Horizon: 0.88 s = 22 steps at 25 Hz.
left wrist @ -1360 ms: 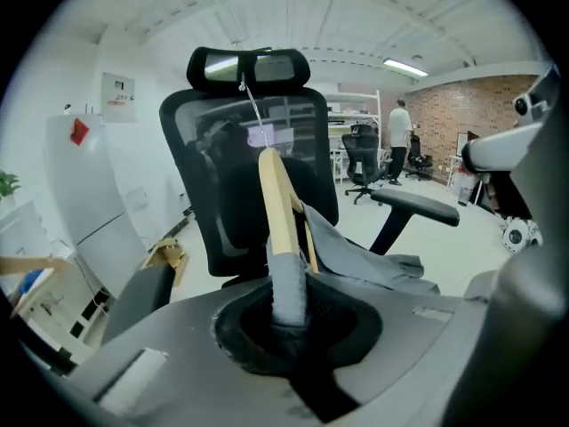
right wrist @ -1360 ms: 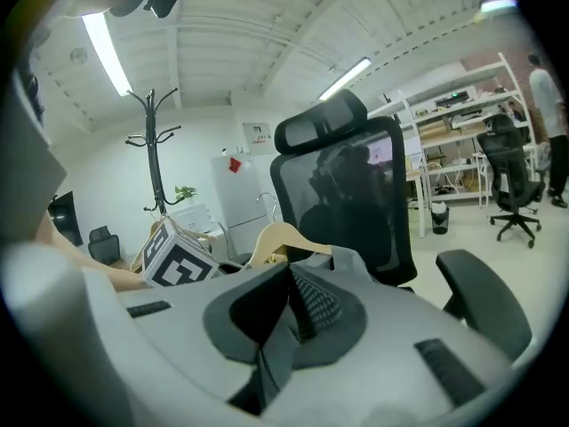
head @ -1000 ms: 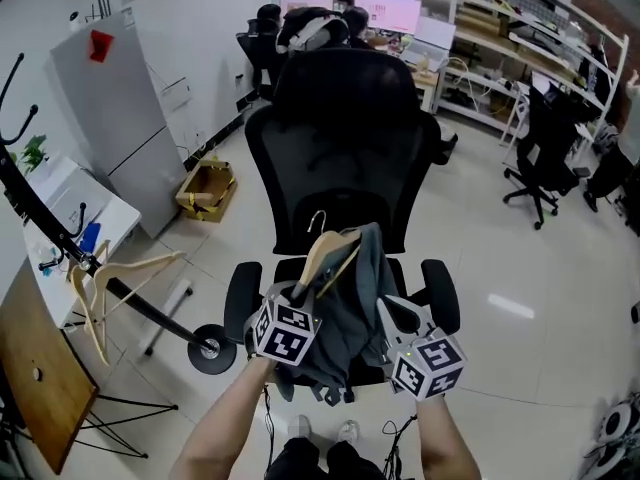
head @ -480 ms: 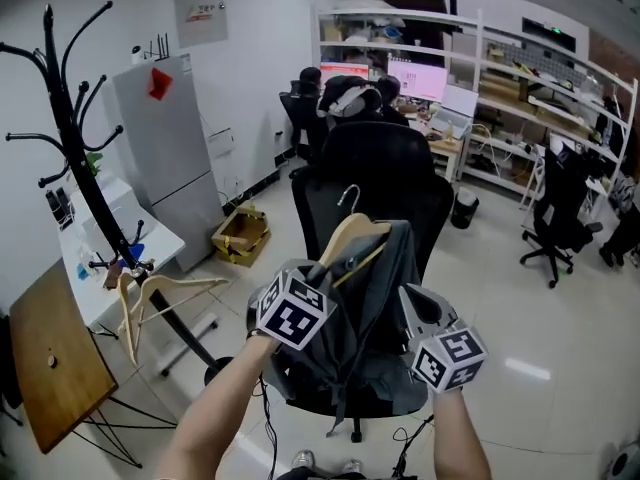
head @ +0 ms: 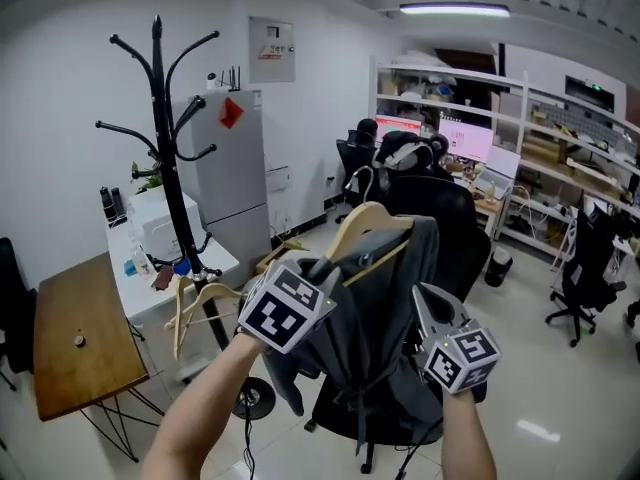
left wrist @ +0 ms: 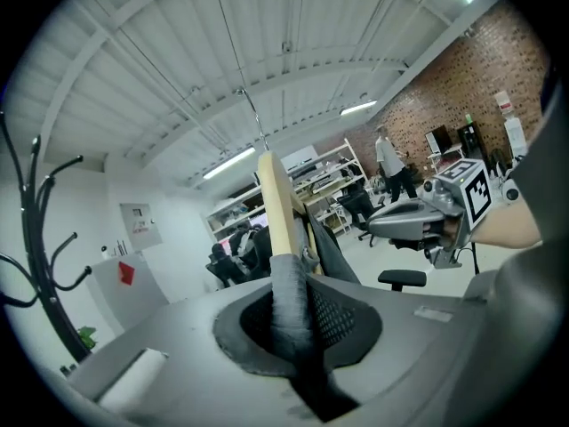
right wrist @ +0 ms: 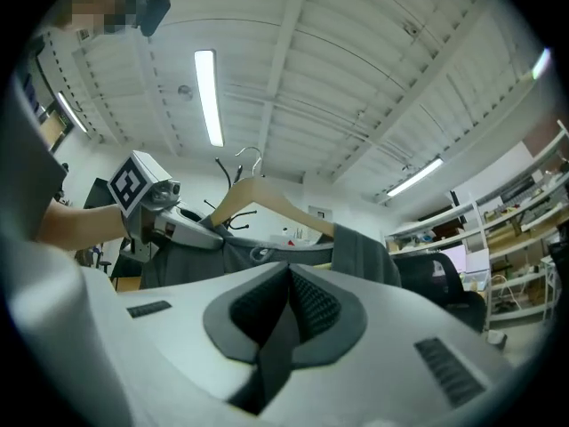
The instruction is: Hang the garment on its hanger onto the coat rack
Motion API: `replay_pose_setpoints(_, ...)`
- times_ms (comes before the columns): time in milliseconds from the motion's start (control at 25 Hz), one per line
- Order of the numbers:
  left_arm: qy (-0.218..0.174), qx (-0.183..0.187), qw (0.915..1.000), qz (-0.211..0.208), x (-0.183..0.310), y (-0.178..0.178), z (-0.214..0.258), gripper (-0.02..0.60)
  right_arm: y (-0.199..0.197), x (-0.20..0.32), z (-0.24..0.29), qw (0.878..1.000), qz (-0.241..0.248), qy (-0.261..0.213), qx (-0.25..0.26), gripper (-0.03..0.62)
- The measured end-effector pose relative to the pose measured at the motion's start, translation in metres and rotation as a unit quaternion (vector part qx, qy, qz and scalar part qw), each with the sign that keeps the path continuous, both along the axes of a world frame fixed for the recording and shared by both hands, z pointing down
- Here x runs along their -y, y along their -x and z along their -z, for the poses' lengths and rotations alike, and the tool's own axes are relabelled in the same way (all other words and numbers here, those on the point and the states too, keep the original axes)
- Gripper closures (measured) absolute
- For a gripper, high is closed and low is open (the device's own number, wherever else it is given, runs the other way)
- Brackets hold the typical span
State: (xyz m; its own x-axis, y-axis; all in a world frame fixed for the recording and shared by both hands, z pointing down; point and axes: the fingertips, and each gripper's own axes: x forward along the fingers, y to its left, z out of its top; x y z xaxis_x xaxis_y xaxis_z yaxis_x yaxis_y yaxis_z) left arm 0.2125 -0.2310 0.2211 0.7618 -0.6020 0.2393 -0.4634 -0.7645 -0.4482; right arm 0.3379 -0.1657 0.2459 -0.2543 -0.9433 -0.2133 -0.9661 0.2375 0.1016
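Office room, white walls, pale tiled floor. Black coat rack (head: 165, 138) at left, next to a grey fridge (head: 235, 168). Bare wooden hangers (head: 195, 303) hang low on the rack, with a wooden desk (head: 75, 338) nearer the camera. Grey garment (head: 385, 308) on a wooden hanger (head: 365, 223), held up mid-room in front of a black office chair (head: 455, 208), well apart from the rack. Left claw (left wrist: 289, 283): narrow, clamped on a garment fold at the hanger's arm. Right claw (right wrist: 289, 278): pressed together on a thin fold at the garment's other side.
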Motion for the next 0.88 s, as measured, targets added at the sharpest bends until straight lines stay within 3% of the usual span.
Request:
replay_pose_setpoints(240,-0.027,-0.013,0.9996,-0.002,-0.03,0.115,0.045,0.548,0.104,-0.02,0.035,0.999,0.026,-0.046,-0.004,0.594)
replay_pose_setpoints(560,-0.051,0.001,0.9986,0.013,-0.068,0.265,0.079,0.549,0.252,-0.053,0.035,0.997,0.062,-0.051,-0.01,0.594)
replay_pose_setpoints(880,-0.043,0.049,0.9966,0.051,-0.075,0.341,0.063,0.548,0.339,-0.059,0.032,0.993,0.108,-0.04,-0.016,0.594)
